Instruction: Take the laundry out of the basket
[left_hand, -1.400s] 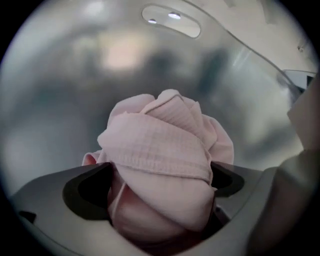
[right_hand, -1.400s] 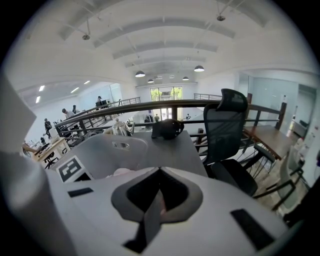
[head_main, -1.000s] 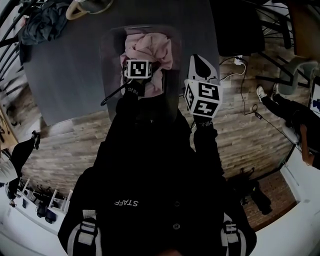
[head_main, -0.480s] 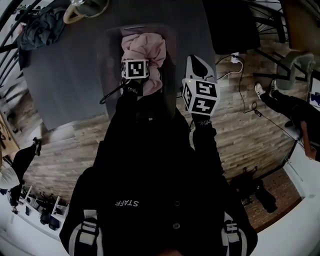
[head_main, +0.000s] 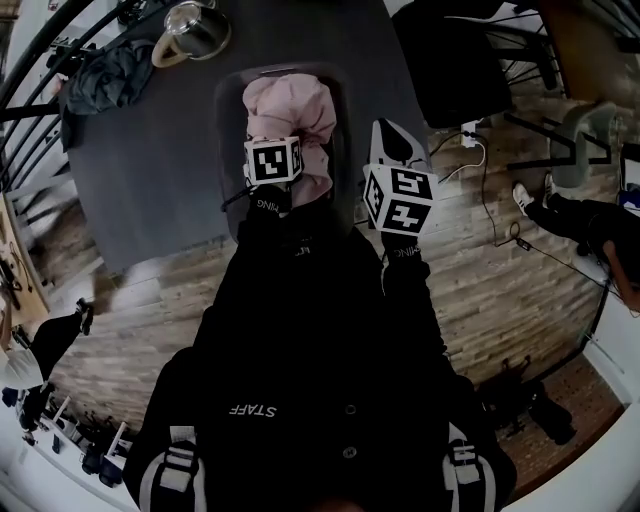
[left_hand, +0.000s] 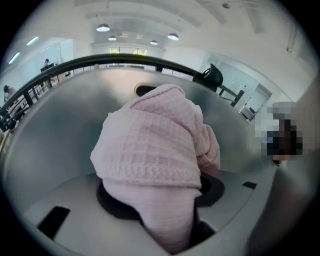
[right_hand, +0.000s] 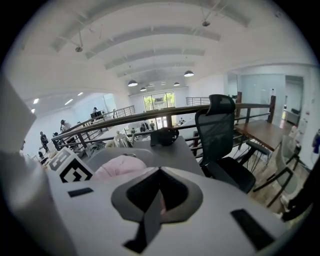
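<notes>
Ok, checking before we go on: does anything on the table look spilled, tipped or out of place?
Nothing stands out. The grey plastic basket sits upright on the dark grey table; the pink waffle-weave cloth bulges from it, pinched by the left gripper, whose jaws have just been closing on it.

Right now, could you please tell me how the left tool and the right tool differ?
The left tool's jaws have just been closing and pinch the pink towel; the right tool's jaws are together with nothing between them. The left tool is above the basket, while the right tool is beside it, outside its right rim. Both carry a marker cube.
</notes>
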